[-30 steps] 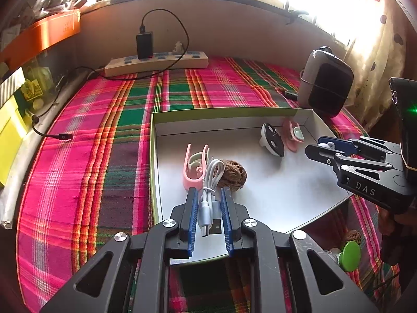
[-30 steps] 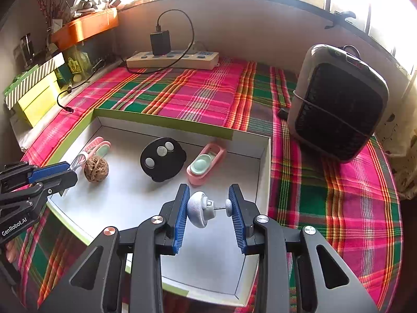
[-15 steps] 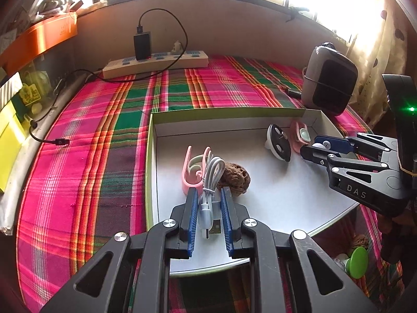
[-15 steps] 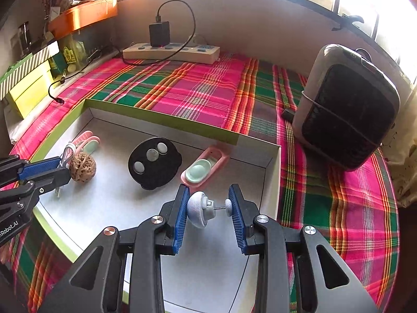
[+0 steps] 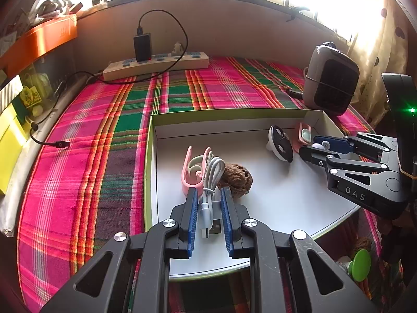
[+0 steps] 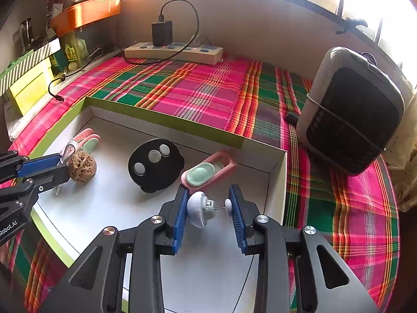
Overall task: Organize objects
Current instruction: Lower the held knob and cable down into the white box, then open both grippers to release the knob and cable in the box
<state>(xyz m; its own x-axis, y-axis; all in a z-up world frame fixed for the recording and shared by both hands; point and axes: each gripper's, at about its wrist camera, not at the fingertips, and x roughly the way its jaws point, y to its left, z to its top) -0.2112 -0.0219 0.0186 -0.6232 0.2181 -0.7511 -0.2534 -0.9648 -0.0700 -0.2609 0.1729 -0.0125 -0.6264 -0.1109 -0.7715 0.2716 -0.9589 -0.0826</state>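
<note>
A white box with a green rim lies on the plaid cloth. My left gripper is shut on a coiled white USB cable, just over the box's near left part. It is beside a walnut and a pink clip. My right gripper is shut on a small white knob with a thin pin, low over the box floor near its right wall. Just ahead of it lie a pink and mint holder and a black disc. Each gripper shows in the other view: the right gripper, the left gripper.
A grey and black heater stands right of the box. A power strip with a charger runs along the back wall. Yellow boxes sit at the left edge. A green knob and another walnut lie outside the box's near right.
The right gripper has edged slightly over the box with the white knob still in it. The left gripper holds the cable in the same place.
</note>
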